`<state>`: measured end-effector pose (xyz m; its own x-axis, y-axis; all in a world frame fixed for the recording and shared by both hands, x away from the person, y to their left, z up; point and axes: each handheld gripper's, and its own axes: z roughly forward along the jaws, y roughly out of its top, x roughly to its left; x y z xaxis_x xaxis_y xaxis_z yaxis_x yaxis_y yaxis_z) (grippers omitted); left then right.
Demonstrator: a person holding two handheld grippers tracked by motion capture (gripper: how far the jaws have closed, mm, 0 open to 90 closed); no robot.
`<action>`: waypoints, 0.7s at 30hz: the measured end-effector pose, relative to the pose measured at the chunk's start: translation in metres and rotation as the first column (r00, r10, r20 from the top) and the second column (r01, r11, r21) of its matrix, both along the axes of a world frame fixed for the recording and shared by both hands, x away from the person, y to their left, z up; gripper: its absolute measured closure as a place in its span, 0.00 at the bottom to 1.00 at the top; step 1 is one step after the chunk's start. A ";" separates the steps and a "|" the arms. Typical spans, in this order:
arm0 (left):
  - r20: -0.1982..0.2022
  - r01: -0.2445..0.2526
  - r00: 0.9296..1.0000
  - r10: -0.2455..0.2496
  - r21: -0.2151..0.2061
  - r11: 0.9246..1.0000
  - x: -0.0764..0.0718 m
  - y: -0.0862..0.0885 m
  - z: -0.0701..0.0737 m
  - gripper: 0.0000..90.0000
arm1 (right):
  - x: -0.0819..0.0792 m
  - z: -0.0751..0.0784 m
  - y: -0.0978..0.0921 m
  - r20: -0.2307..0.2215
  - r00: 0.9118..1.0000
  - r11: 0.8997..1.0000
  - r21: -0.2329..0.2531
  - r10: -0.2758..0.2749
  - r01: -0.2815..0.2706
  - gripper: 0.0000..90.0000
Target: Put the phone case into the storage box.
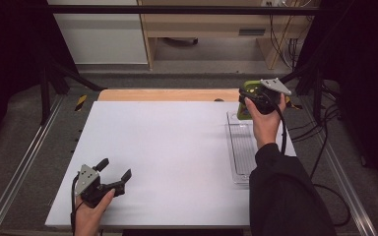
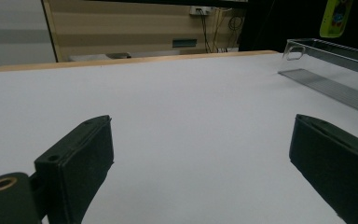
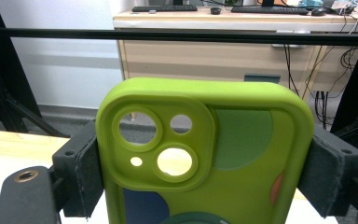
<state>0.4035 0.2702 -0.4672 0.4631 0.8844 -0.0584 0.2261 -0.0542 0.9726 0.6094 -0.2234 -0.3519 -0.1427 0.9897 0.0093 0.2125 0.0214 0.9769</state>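
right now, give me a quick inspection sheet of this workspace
surface: white table, bare in the middle
job's things: green phone case held upright; clear tray at the table's right edge
clutter: nothing seen
grippers: right gripper clamps the case by its sides; left gripper open, near the front left corner
cables: one trails from each gripper; more hang at the desk
surroundings: wooden desk, black frame bar

Even overhead light; dark edges; slightly soft.
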 end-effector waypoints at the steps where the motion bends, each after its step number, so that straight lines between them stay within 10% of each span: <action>1: 0.000 0.001 1.000 -0.001 0.001 1.000 0.000 -0.001 0.000 0.06 | 0.000 -0.001 0.000 -0.001 1.000 1.000 0.000 0.001 -0.001 0.18; 21: 0.003 0.007 1.000 -0.007 0.000 1.000 -0.001 -0.002 0.001 0.06 | 0.001 -0.017 0.009 -0.023 1.000 1.000 -0.012 0.018 -0.018 0.18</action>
<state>0.4025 0.2681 -0.4666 0.4699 0.8809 -0.0573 0.2230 -0.0557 0.9732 0.6108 -0.2149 -0.3694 -0.1605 0.9870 0.0012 0.2347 0.0370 0.9714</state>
